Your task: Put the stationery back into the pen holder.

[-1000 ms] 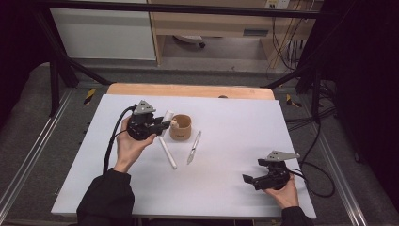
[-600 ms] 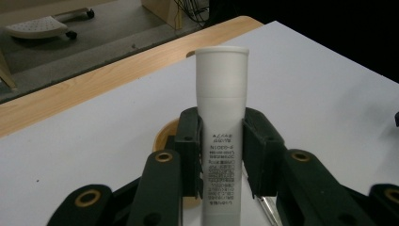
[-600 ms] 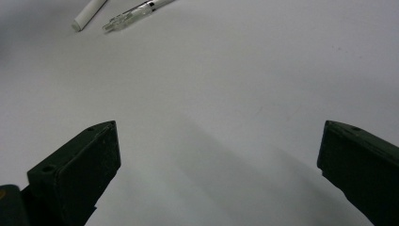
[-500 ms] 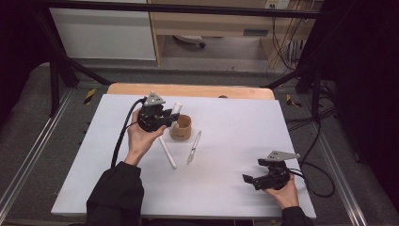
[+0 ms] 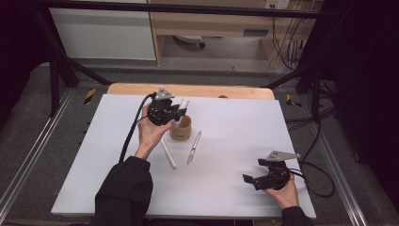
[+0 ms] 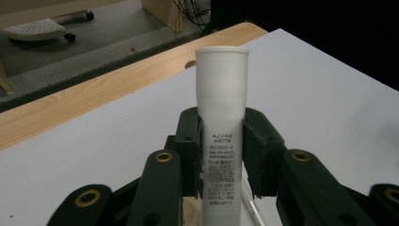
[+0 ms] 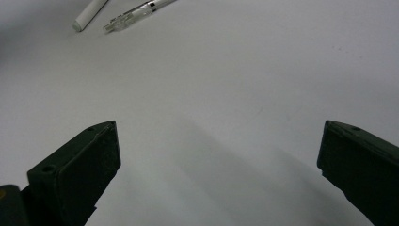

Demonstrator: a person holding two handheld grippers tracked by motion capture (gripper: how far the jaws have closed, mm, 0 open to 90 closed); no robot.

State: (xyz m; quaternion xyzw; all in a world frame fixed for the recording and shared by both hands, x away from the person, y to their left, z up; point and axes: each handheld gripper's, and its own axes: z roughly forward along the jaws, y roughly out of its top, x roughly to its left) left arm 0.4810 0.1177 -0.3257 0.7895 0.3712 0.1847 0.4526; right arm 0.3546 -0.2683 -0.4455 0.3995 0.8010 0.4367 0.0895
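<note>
While the white tube (image 6: 221,122) stands upright between the pads of your left tongs (image 5: 175,109), clamped on its printed lower half with the flared cap end pointing up, its bottom end hangs right at the rim of the brown cup (image 5: 180,128). That is the relation your next move turns on: the tube's long axis is vertical, the cup's mouth faces up, and the tube sits just over the cup's far-left edge rather than squarely over the opening. In the left gripper view you can see a sliver of the cup's pale wooden rim below the tube, so I judge that a small shift toward the cup's centre and then a straight lowering would seat it.

Just beside the cup, on its near-left side, lies a white stick (image 5: 168,153); on its near-right side a clear pen (image 5: 193,148) lies on the tabletop (image 5: 235,122), both apart from the cup.

Well away from the cup, toward the near-right corner, your right tongs (image 5: 249,179) rest low over bare surface with the jaws wide apart and nothing between them. Your left hand is by far the nearer one to the cup.
</note>
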